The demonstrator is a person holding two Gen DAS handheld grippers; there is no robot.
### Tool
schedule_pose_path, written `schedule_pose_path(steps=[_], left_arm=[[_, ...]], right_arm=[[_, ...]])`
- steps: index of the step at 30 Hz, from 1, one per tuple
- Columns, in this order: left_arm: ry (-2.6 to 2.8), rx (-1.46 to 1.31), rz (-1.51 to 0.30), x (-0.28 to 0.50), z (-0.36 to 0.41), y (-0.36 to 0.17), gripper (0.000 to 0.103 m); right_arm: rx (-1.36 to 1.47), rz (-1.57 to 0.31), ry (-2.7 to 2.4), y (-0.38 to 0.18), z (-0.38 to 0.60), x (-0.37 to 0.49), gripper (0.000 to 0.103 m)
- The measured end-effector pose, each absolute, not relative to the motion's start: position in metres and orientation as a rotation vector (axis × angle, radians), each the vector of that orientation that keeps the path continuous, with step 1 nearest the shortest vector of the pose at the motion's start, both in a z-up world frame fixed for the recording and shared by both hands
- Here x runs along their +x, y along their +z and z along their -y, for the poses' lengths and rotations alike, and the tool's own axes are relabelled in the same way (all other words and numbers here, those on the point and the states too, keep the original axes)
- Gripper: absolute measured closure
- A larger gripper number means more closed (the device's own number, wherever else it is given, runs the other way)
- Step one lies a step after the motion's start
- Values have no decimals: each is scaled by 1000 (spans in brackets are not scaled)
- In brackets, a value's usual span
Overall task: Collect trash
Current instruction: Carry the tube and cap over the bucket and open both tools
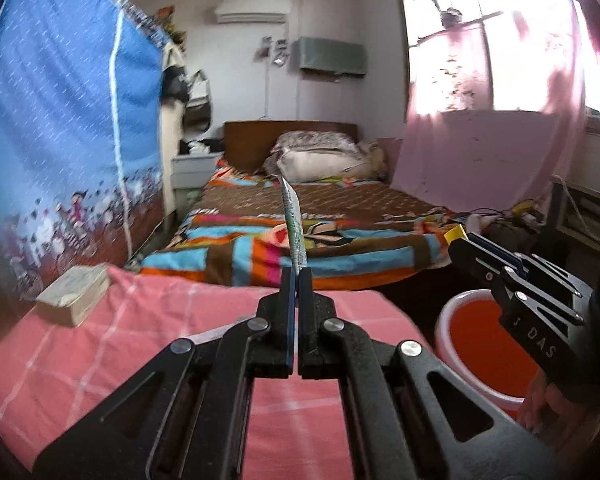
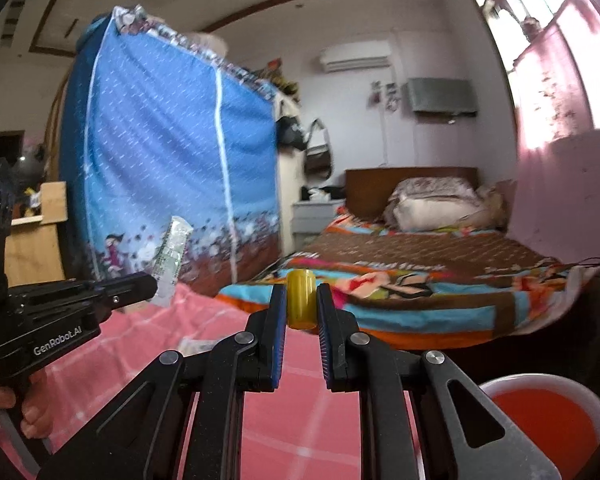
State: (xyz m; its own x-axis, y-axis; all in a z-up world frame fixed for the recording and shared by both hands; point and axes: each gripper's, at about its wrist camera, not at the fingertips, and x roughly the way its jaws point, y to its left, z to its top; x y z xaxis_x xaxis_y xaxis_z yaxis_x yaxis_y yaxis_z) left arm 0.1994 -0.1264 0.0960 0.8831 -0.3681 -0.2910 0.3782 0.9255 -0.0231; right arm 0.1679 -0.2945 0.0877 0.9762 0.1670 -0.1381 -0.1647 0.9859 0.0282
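Note:
My left gripper point(image 1: 296, 276) is shut on a thin white-and-green printed wrapper point(image 1: 294, 224), which stands edge-on above the pink checked tabletop point(image 1: 140, 340). In the right wrist view the same wrapper point(image 2: 172, 256) sticks up from the left gripper point(image 2: 152, 285) at the left. My right gripper point(image 2: 301, 298) is shut on a small yellow cylinder point(image 2: 301, 300), held upright between its pads. From the left wrist view the right gripper point(image 1: 460, 242) is at the right with the yellow piece point(image 1: 457, 234) at its tip. An orange bin with a white rim point(image 1: 480, 344) point(image 2: 548, 412) stands below the right gripper, beside the table.
A stack of paper or a book point(image 1: 74, 296) lies on the tabletop at the left. Beyond the table is a bed with a colourful cover point(image 1: 320, 232). A blue fabric wardrobe point(image 1: 60, 120) stands at the left, a pink curtain point(image 1: 480, 152) at the right.

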Motion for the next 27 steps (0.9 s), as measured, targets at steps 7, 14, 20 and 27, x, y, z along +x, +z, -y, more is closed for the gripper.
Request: schedule_pose_path(steps=[7,14,20,27], left_arm=[[-521,78,-276,181,178,98,99],[-649,96,-312,169,225,91,99],[-772,85,-415,171,257,76,99],[-852,71,-567,180,289,54,99]], right_arm=[[36,-119,46,89,341,136,90],[92,-163,-56,80,386,121,90],[128,-242,-132,66,413,115,90],[160,-370,-192,47,435,120,90]])
